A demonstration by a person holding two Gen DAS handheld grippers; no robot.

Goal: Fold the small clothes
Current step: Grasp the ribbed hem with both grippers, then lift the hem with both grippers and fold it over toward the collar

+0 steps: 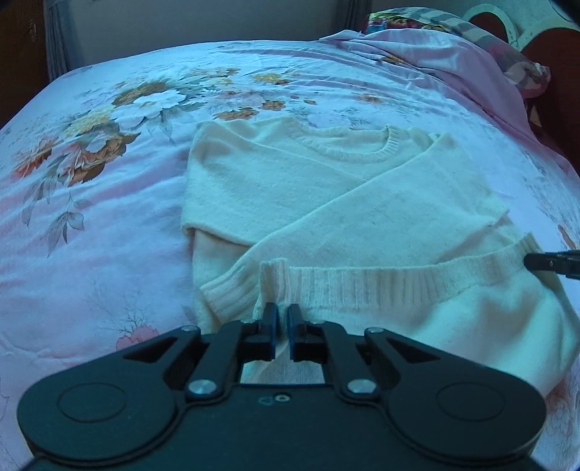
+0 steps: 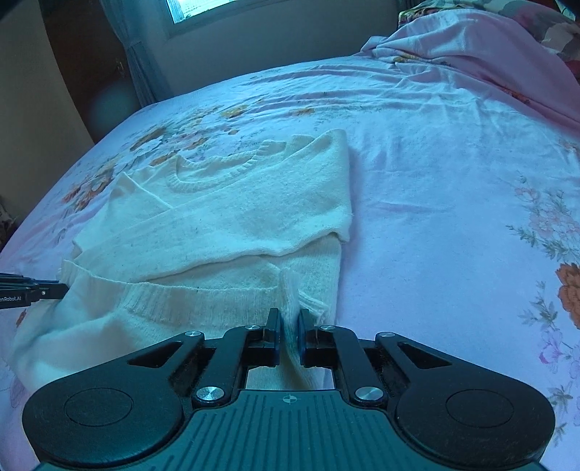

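A cream knit sweater (image 1: 326,203) lies on the bed with both sleeves folded across its chest; it also shows in the right wrist view (image 2: 224,217). My left gripper (image 1: 282,319) is shut on the ribbed hem (image 1: 362,286) at its left corner, lifted and folded toward the collar. My right gripper (image 2: 289,322) is shut on the hem's right corner (image 2: 290,286). The right gripper's tip shows at the right edge of the left wrist view (image 1: 551,264). The left gripper's tip shows at the left edge of the right wrist view (image 2: 32,290).
The floral pink bedsheet (image 1: 108,181) covers the bed and extends right of the sweater (image 2: 453,217). A rumpled pink cover and pillows (image 1: 453,54) lie at the far right. A wall, curtain and window (image 2: 203,11) stand beyond the bed's far edge.
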